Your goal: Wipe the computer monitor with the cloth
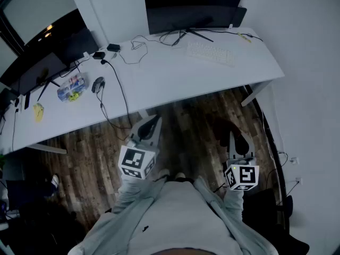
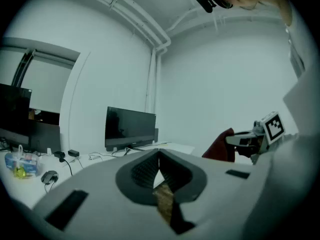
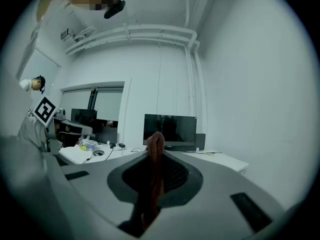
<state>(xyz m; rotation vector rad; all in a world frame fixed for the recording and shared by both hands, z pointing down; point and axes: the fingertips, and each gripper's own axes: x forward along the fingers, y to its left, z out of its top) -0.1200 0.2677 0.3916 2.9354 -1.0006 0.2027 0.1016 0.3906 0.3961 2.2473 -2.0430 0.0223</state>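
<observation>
The black monitor (image 1: 191, 7) stands on its stand at the back of the white desk (image 1: 159, 73); it also shows in the left gripper view (image 2: 130, 126) and the right gripper view (image 3: 170, 130). My right gripper (image 1: 236, 142) (image 3: 156, 156) is shut on a dark red cloth (image 3: 155, 144) (image 1: 223, 129) that sticks up past the jaws. It hangs over the wooden floor, well short of the desk. My left gripper (image 1: 153, 123) (image 2: 159, 156) is shut with nothing in it, near the desk's front edge. The cloth (image 2: 221, 146) shows at the right of the left gripper view.
A white keyboard (image 1: 210, 52) lies in front of the monitor, with cables beside it. Further left on the desk are a mouse (image 1: 98, 84), a plastic bag (image 1: 70, 88), a yellow item (image 1: 38, 111) and other dark screens (image 1: 48, 62). A white wall runs along the right.
</observation>
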